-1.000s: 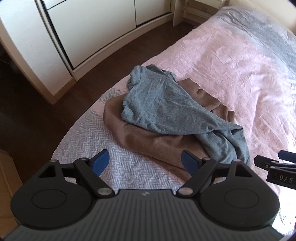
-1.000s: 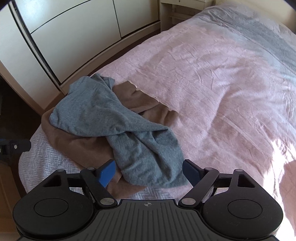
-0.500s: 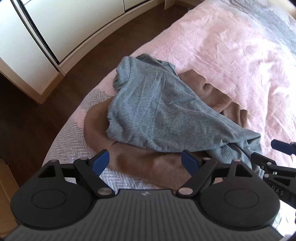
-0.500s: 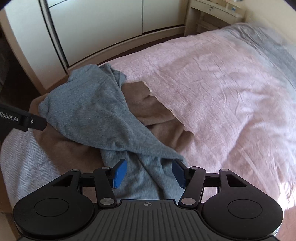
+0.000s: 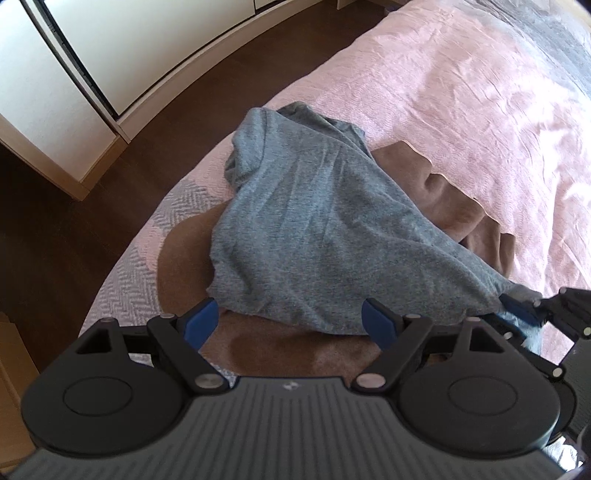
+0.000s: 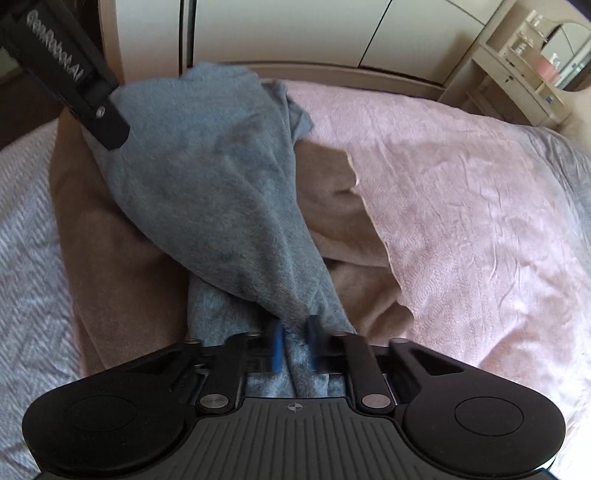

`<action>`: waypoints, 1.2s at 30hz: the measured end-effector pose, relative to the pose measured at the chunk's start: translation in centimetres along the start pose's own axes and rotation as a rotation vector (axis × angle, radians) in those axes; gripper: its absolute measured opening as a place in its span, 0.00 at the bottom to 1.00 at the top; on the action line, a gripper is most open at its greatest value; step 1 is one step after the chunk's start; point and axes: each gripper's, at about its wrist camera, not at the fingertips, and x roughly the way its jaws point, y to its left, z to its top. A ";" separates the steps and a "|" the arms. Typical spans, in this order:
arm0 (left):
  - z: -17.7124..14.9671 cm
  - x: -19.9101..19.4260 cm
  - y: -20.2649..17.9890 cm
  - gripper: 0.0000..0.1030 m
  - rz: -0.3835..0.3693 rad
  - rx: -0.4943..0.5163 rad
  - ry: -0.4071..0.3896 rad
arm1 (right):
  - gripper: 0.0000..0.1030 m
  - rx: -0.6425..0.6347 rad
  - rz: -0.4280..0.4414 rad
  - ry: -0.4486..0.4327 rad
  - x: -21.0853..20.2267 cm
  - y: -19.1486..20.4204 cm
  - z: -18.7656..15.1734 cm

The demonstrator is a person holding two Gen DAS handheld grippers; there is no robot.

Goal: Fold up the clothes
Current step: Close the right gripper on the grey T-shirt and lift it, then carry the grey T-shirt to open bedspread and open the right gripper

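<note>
grey knit cloth, a soft top [image 5: 314,229], lay crumpled on a brown garment [image 5: 280,350] at the near corner of the bed [image 5: 461,110], which had a pink cover. i judged the grey top to be light and limp; it would sag and stretch where it was pulled, and it would not slide much on the fuzzy brown cloth under it. a good place to take hold seemed to be an edge or a corner, not the middle, because the middle would only bunch up.

the right gripper [image 6: 294,345] was clenched on a gathered end of the grey top, with the cloth pinched between its blue pads [image 6: 276,345]. the left gripper [image 5: 291,323] was released, its jaws standing wide apart just at the loose near hem, and it was touching nothing that i could see.

in the right wrist view the top ran as a long band, from the pinched end near the camera away toward the wardrobe [image 6: 295,33] side. it was narrow at the grip and wider at the far end, so its long axis pointed away from the right gripper.
</note>
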 end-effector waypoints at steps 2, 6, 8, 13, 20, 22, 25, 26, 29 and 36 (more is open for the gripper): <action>-0.1 -0.9 0.4 0.80 0.010 -0.012 -0.017 | 0.03 0.105 0.041 -0.041 -1.6 -1.4 0.2; -0.6 -3.1 1.2 0.80 0.031 -0.032 -0.059 | 0.01 0.435 0.175 -0.183 -6.7 -5.9 0.2; -1.1 -4.5 1.3 0.80 0.037 -0.035 -0.086 | 0.01 0.574 0.230 -0.269 -9.7 -8.0 -0.2; -3.0 -8.6 0.1 0.80 0.026 -0.018 -0.158 | 0.00 0.762 0.247 -0.450 -17.5 -11.0 -2.7; -7.7 -14.0 -6.2 0.80 -0.069 0.088 -0.225 | 0.00 0.859 0.096 -0.537 -28.0 -12.8 -10.9; -9.3 -15.7 -8.8 0.80 -0.101 0.125 -0.240 | 0.00 0.885 0.046 -0.570 -31.1 -13.0 -14.0; -11.8 -18.0 -12.8 0.80 -0.144 0.186 -0.260 | 0.00 0.923 -0.045 -0.625 -36.3 -13.8 -18.6; -12.7 -18.7 -14.1 0.80 -0.157 0.207 -0.267 | 0.00 0.935 -0.072 -0.641 -38.0 -14.0 -20.1; -15.4 -20.6 -18.4 0.80 -0.196 0.265 -0.278 | 0.00 0.979 -0.174 -0.672 -42.5 -14.9 -24.7; -23.0 -23.6 -27.9 0.80 -0.288 0.380 -0.279 | 0.84 1.086 -0.443 -0.448 -47.7 -16.4 -35.5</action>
